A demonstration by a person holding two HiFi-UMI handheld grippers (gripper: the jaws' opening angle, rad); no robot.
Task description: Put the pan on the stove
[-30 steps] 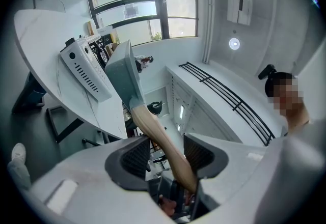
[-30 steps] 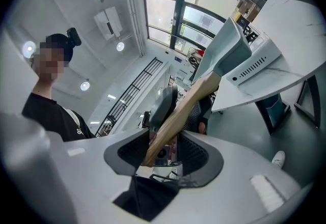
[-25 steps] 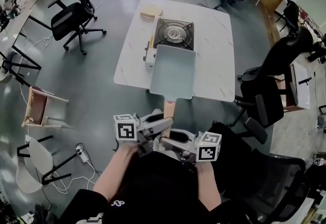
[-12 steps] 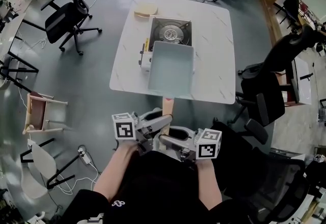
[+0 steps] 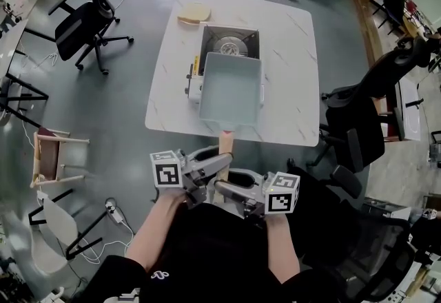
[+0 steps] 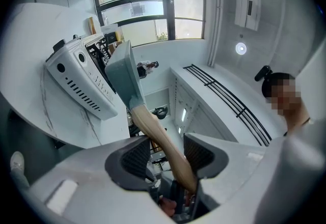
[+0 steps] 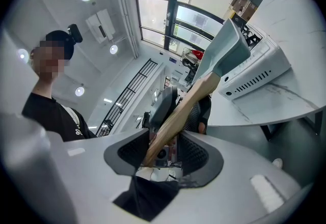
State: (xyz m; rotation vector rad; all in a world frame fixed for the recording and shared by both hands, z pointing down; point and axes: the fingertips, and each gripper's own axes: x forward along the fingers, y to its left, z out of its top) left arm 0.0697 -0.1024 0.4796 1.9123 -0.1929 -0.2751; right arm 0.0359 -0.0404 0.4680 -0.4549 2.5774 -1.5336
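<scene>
A pale blue-green rectangular pan (image 5: 231,87) with a wooden handle (image 5: 224,142) hangs over the near half of the white table (image 5: 293,88). Its far edge overlaps the front of the portable gas stove (image 5: 229,41). My left gripper (image 5: 207,172) and right gripper (image 5: 225,189) are both shut on the handle's near end, side by side, just off the table's front edge. In the left gripper view the handle (image 6: 159,139) runs between the pads of the left gripper (image 6: 167,154) up to the pan (image 6: 122,73). The right gripper view shows the right gripper (image 7: 163,151) clamping the handle (image 7: 183,106).
A flat wooden piece (image 5: 193,14) lies at the table's far left corner beside the stove. Black office chairs stand at the far left (image 5: 79,19) and close on the right (image 5: 358,122). A small wooden stool (image 5: 52,157) and floor cables are at the left.
The pan has travelled away from me across the table with both grippers on its handle. Its far edge now covers more of the stove's front.
</scene>
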